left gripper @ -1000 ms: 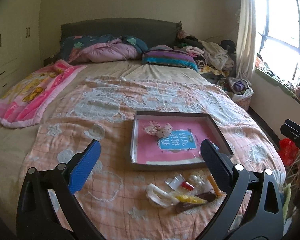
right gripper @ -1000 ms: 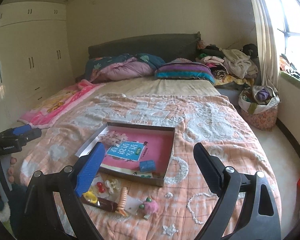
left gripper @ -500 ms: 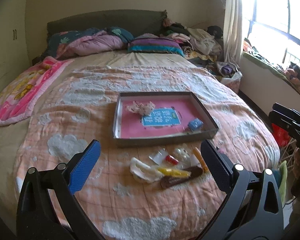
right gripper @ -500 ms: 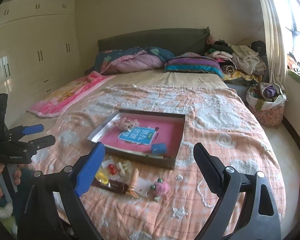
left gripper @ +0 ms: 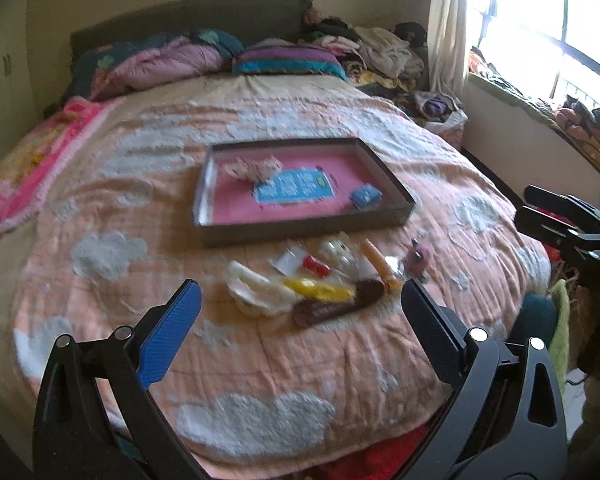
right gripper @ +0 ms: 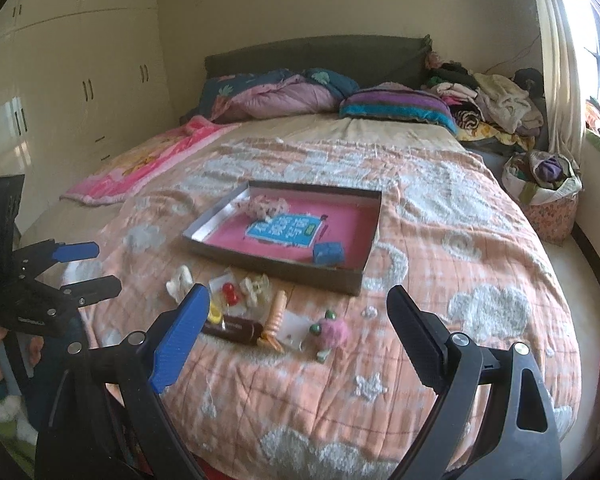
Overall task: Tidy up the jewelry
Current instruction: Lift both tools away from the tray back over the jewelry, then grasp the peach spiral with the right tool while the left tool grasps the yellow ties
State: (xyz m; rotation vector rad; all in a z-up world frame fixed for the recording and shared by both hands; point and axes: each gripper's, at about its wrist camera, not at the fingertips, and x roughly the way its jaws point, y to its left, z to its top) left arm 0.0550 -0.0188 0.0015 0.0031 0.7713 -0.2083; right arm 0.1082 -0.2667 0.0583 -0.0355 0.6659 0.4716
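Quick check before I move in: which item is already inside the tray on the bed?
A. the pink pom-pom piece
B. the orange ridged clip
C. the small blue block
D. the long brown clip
C: the small blue block sits on the pink floor of the tray, near its corner, while the long brown clip lies outside on the quilt.

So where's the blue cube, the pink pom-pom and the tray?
blue cube (right gripper: pixel 329 253), right wrist view, its top face.
pink pom-pom (right gripper: pixel 334 332), right wrist view, its fluffy middle.
tray (right gripper: pixel 284 270), right wrist view, its near wall.
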